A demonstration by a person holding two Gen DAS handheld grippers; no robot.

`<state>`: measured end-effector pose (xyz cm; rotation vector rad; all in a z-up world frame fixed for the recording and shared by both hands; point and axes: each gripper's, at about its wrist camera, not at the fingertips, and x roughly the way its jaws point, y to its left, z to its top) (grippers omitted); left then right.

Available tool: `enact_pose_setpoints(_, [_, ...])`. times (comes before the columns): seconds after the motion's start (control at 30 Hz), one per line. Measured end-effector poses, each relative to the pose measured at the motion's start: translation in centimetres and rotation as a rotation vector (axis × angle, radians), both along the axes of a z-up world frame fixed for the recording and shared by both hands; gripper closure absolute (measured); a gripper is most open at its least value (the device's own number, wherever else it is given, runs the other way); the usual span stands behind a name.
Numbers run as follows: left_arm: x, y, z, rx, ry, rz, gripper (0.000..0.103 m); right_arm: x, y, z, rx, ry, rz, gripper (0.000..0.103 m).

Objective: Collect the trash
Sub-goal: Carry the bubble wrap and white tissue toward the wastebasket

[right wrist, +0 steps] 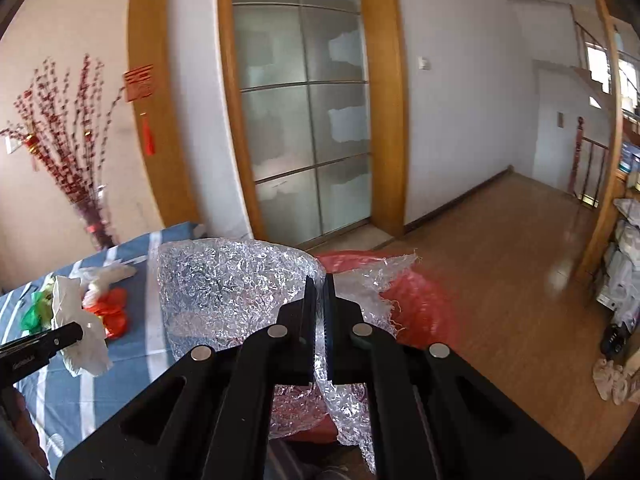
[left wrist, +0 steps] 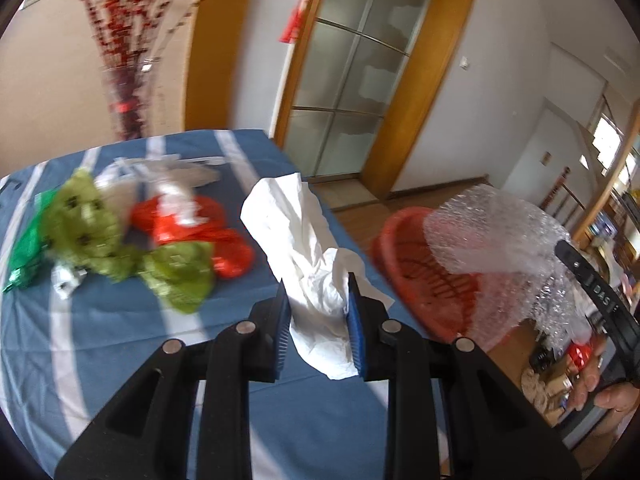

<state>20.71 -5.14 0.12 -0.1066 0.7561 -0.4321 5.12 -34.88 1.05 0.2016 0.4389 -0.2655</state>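
a: count, taking the red basket [left wrist: 416,276] as landmark.
b: one red basket, on the floor off the table [left wrist: 120,340] corner. one white tissue [left wrist: 304,240], one sheet of bubble wrap [left wrist: 492,236]. two grippers. on the blue striped cloth, well left of the basket: a loose heap with two or three green wrappers [left wrist: 84,224], one red bag [left wrist: 192,224], some clear plastic; blur prevents a firmer count.
a: left gripper [left wrist: 318,316]?
b: clenched on the white tissue, pads pressing both sides; tissue sticks up past the fingertips, just left of the basket, above the table edge.
a: right gripper [right wrist: 319,312]?
b: jaws nearly together, pinching the bubble wrap [right wrist: 236,284]; the sheet hangs directly over the basket [right wrist: 420,300], hiding most of it.
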Motion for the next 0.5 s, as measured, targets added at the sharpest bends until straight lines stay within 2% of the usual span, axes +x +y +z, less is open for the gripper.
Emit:
enact_pose_setpoints(0.23, [0.7, -4.5, -0.3, 0.009, 0.002, -0.084, 0.077, 0.2, -2.8, -0.8, 0.014, -0.003, -0.098, 0.099])
enact_pose_setpoints(0.5, [1.5, -9.0, -1.3, 0.021, 0.015, -0.15, 0.077, 1.0, -4.2, -1.5, 0.029, -0.022, -0.142, 0.099])
